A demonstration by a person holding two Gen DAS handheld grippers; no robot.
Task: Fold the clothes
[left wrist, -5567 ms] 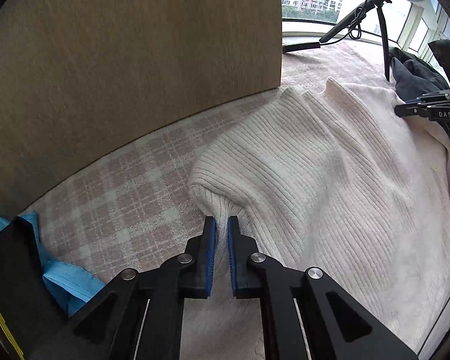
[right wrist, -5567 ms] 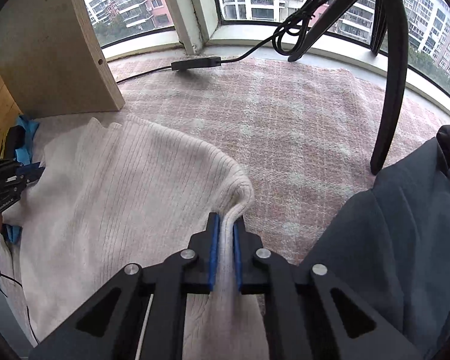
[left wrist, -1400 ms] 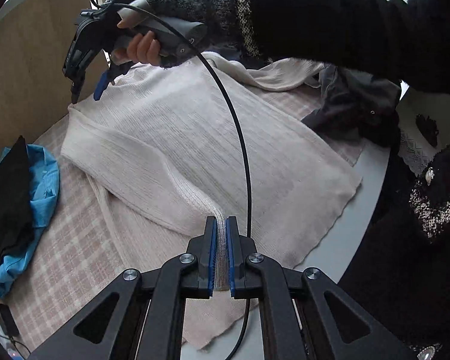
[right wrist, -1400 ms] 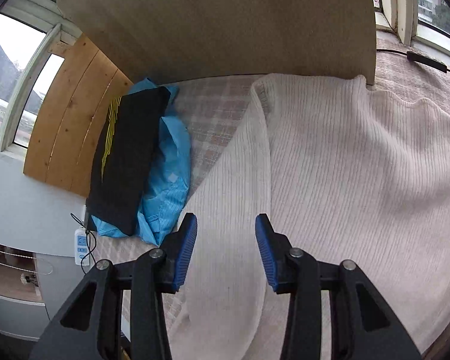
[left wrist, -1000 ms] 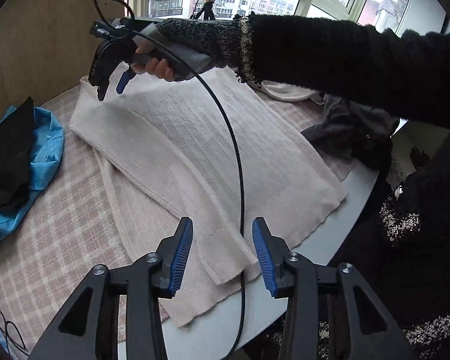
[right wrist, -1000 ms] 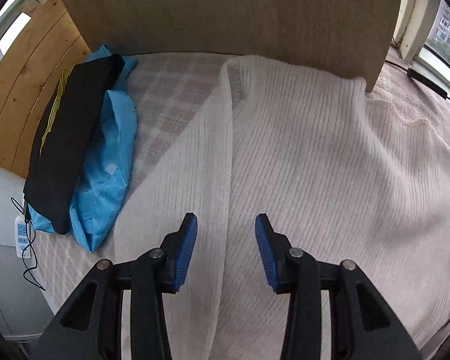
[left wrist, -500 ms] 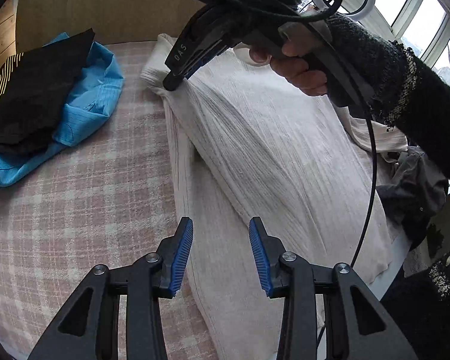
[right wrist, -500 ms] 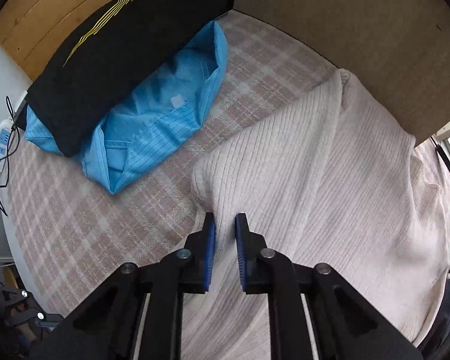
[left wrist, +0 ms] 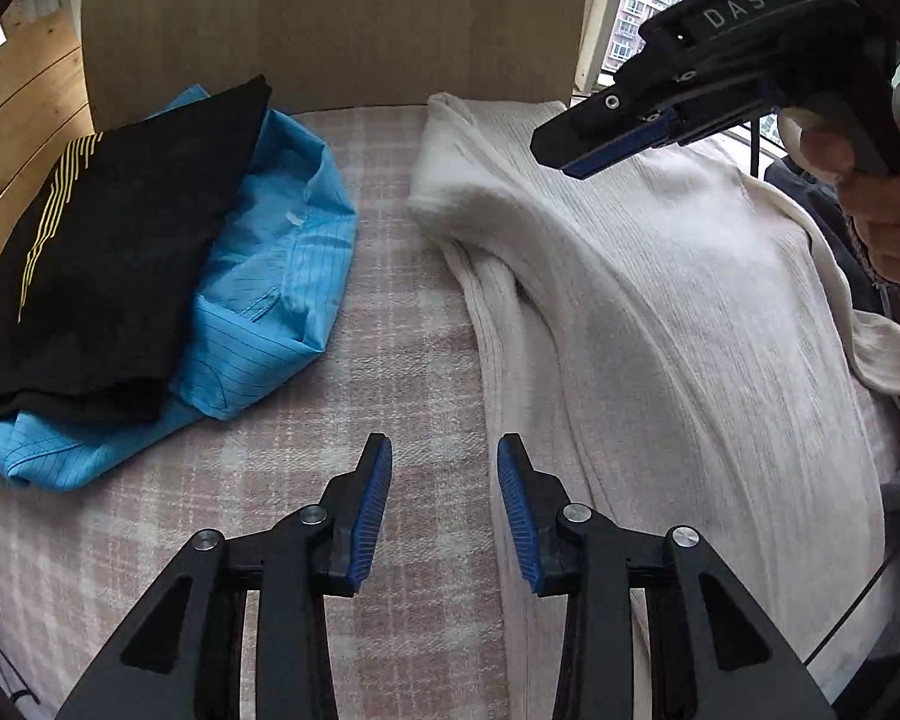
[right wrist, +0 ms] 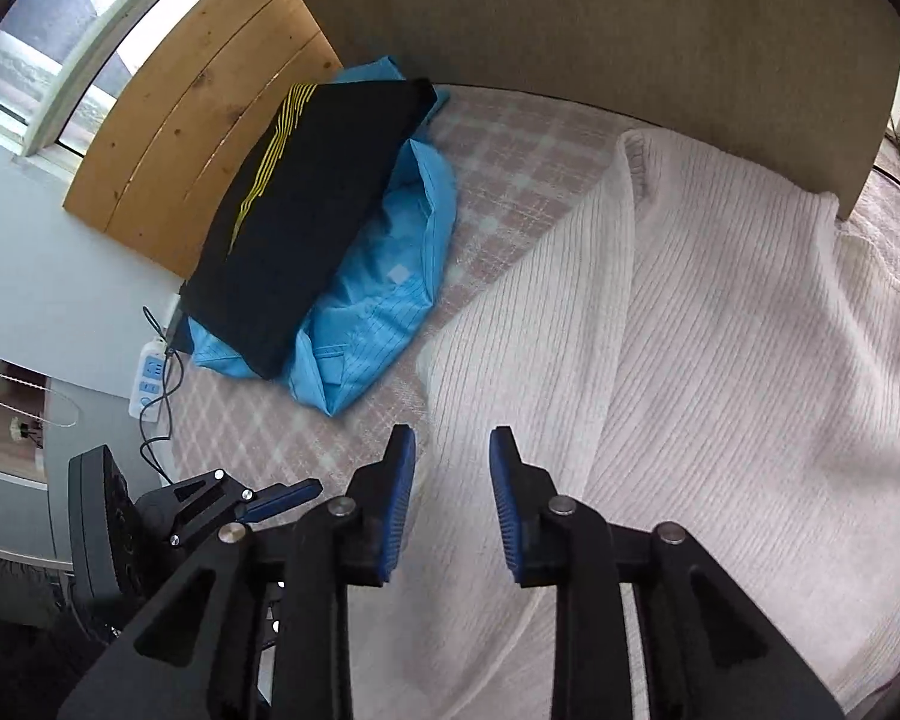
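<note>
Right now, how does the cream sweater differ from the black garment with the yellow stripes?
The cream ribbed knit sweater lies spread wide, directly on the pink checked cloth; the black garment with yellow stripes is folded compact and sits on a folded blue shirt. The sweater has one sleeve folded over its body; the black garment looks finished. Neither is held by tongs.
</note>
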